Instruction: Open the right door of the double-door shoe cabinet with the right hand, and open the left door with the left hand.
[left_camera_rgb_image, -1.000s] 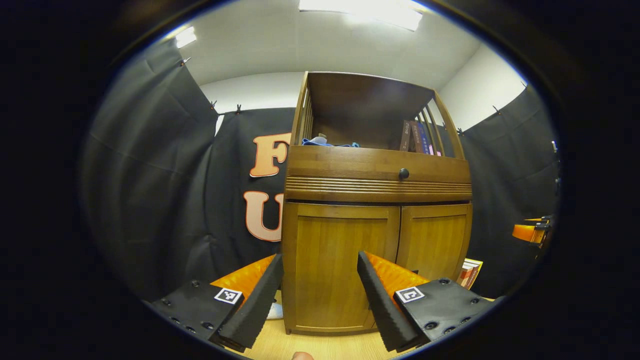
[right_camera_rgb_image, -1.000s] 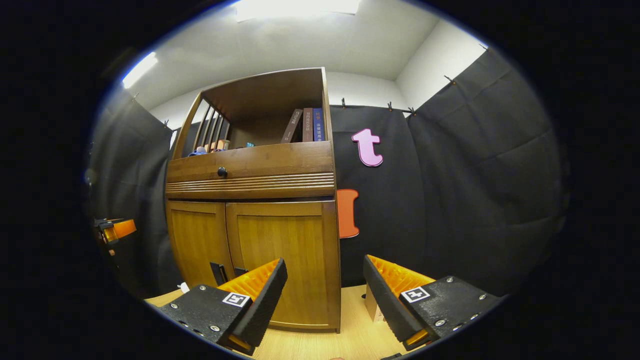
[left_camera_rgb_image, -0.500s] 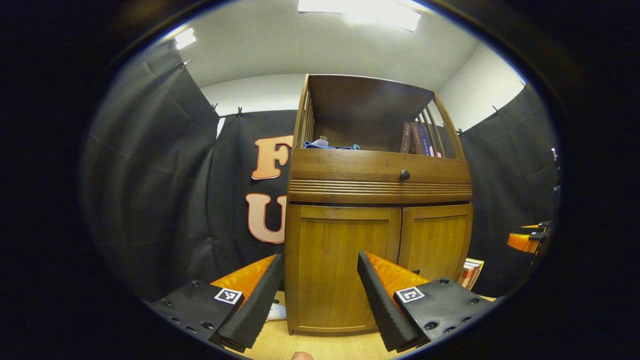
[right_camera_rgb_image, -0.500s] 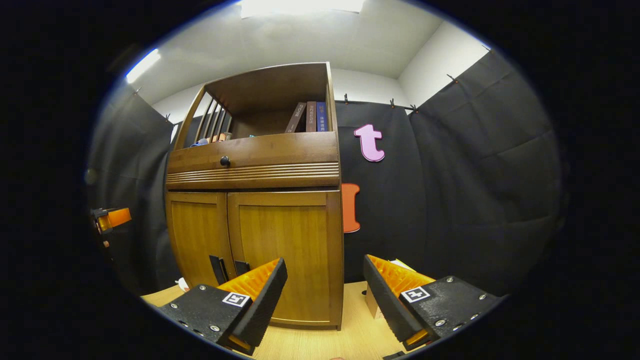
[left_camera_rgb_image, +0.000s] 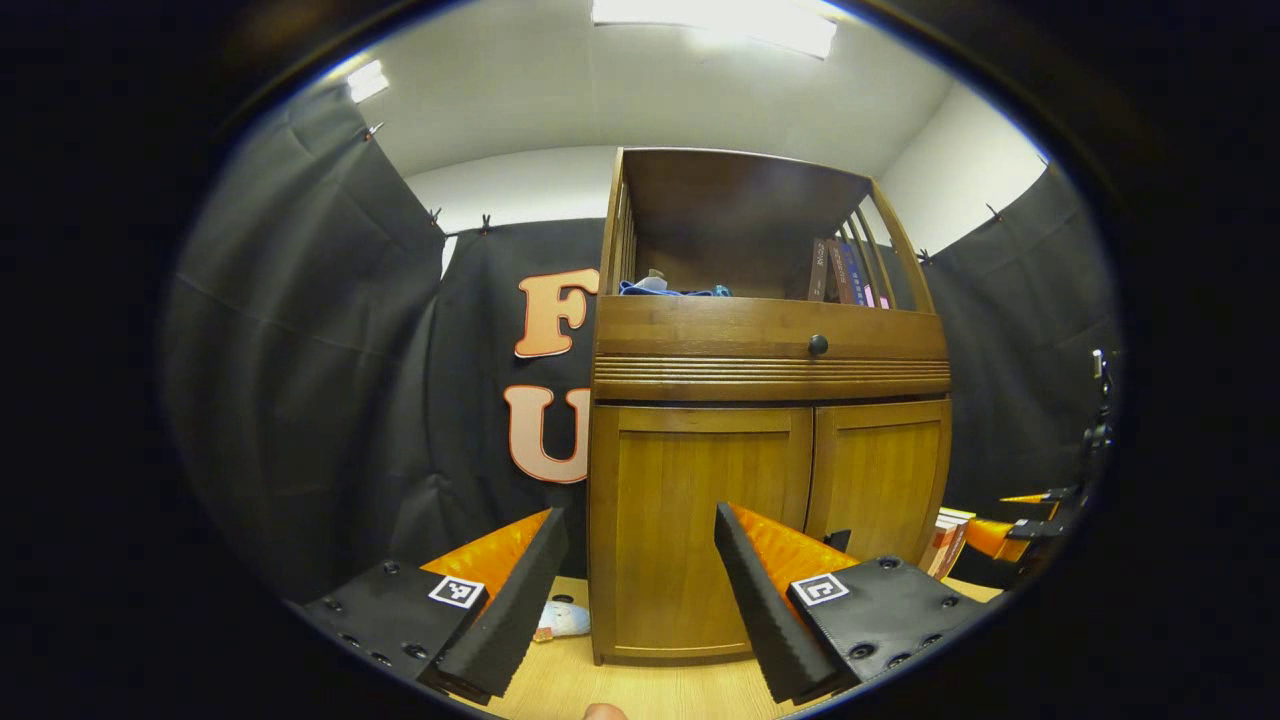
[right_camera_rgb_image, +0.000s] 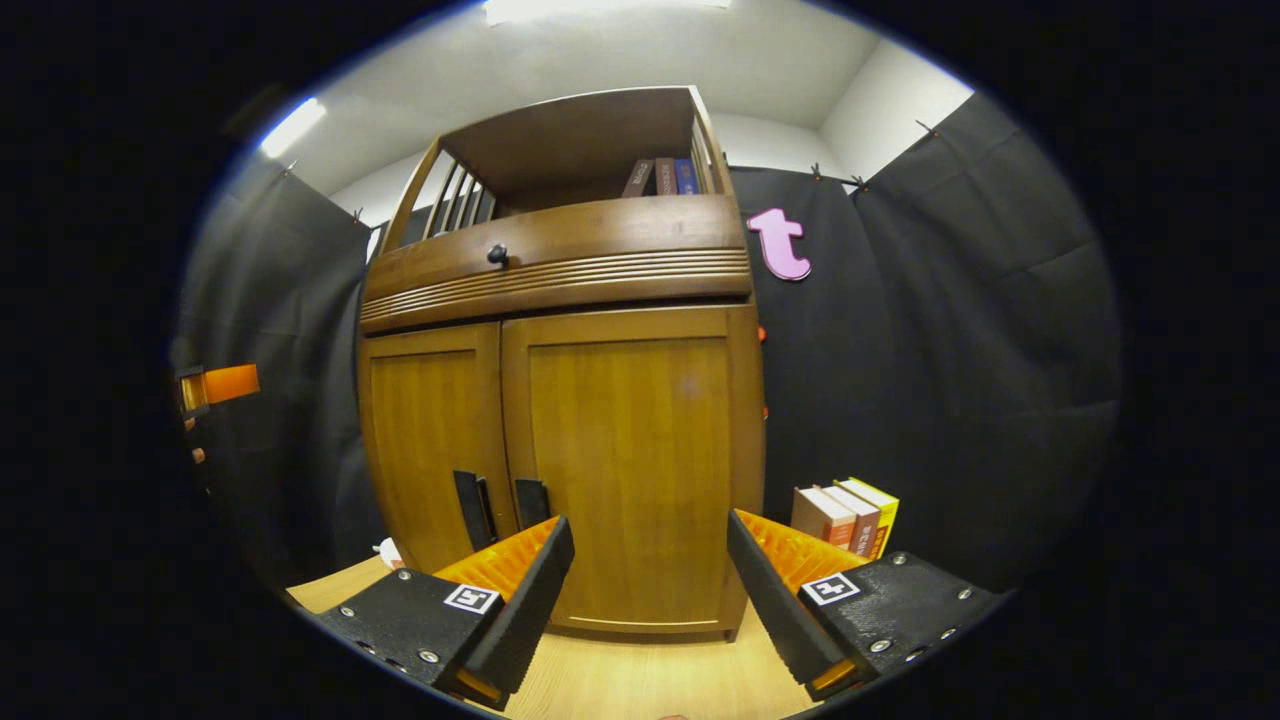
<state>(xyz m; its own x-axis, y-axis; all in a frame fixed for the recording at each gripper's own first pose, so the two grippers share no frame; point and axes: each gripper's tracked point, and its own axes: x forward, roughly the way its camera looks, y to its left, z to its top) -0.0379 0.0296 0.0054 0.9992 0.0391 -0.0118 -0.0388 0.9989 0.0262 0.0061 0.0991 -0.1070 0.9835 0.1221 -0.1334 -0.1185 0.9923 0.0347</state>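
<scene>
A wooden shoe cabinet (left_camera_rgb_image: 765, 350) stands ahead with both doors closed. In the left gripper view its left door (left_camera_rgb_image: 690, 530) lies straight beyond my open left gripper (left_camera_rgb_image: 640, 590), the right door (left_camera_rgb_image: 880, 475) farther right. In the right gripper view the right door (right_camera_rgb_image: 635, 470) fills the space past my open right gripper (right_camera_rgb_image: 650, 595); the left door (right_camera_rgb_image: 430, 440) is beside it. Two dark handles (right_camera_rgb_image: 530, 500) sit low at the doors' meeting edges, just beyond my right gripper's left finger. Nothing is held. The other gripper (left_camera_rgb_image: 1020, 525) shows at the far right edge of the left gripper view.
A drawer with a dark knob (right_camera_rgb_image: 496, 255) tops the doors. Books (right_camera_rgb_image: 665, 177) stand on the open shelf above. More books (right_camera_rgb_image: 845, 515) stand on the floor right of the cabinet. A small soft toy (left_camera_rgb_image: 560, 620) lies on the wooden floor at the left.
My right gripper has moved in toward the right door and dropped lower; the cabinet looms larger. My left gripper shifted slightly left and back. Both stay open.
</scene>
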